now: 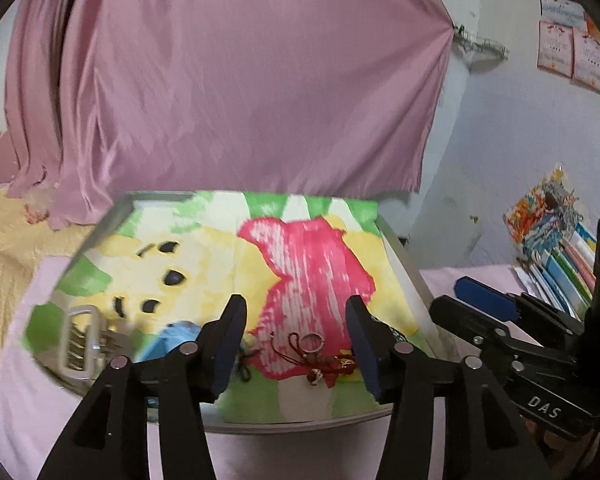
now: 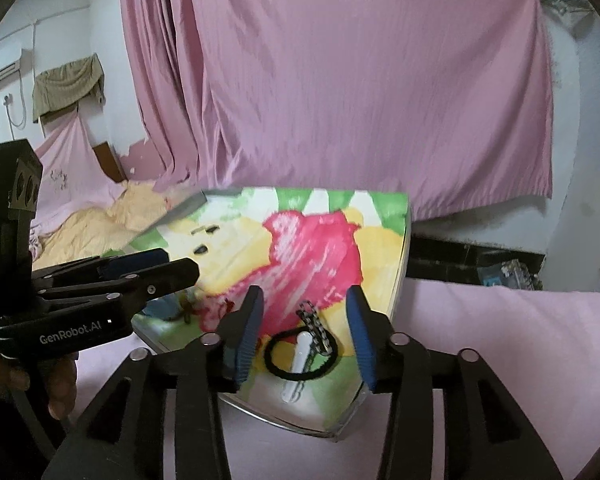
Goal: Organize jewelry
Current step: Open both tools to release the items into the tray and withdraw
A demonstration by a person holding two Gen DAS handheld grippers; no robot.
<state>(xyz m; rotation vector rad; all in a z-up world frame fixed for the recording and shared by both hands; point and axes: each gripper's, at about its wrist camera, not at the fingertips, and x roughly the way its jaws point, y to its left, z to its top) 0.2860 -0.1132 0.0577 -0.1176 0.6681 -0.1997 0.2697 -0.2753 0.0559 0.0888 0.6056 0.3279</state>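
A tray [image 1: 404, 264] lined with a cartoon-printed cloth [image 1: 204, 264] rested on a pink-covered surface [image 2: 500, 344], with a pink curtain [image 1: 236, 80] hanging behind it. In the left wrist view, the left hand-held gripper [image 1: 296, 344] hovered over the near edge of the tray with its jaws apart and nothing between the pads — released. Below the gap lay a silver ring [image 1: 313, 342] on a red knotted cord with beads [image 1: 324, 364]; farther left on the cloth sat a silver buckle-like clasp [image 1: 82, 340] and a blurred blue item [image 1: 182, 334]. In the right wrist view, the right hand-held gripper [image 2: 306, 340] likewise stood released above the tray's near corner, its blue pads clear of the jewelry. Beneath it lay a black hair tie [image 2: 300, 358], looped around a white clip [image 2: 298, 364], with a black-and-white chain [image 2: 316, 326] crossing the loop's far side. Stacked books [image 1: 560, 268] stood against the wall at the right of the left wrist view.
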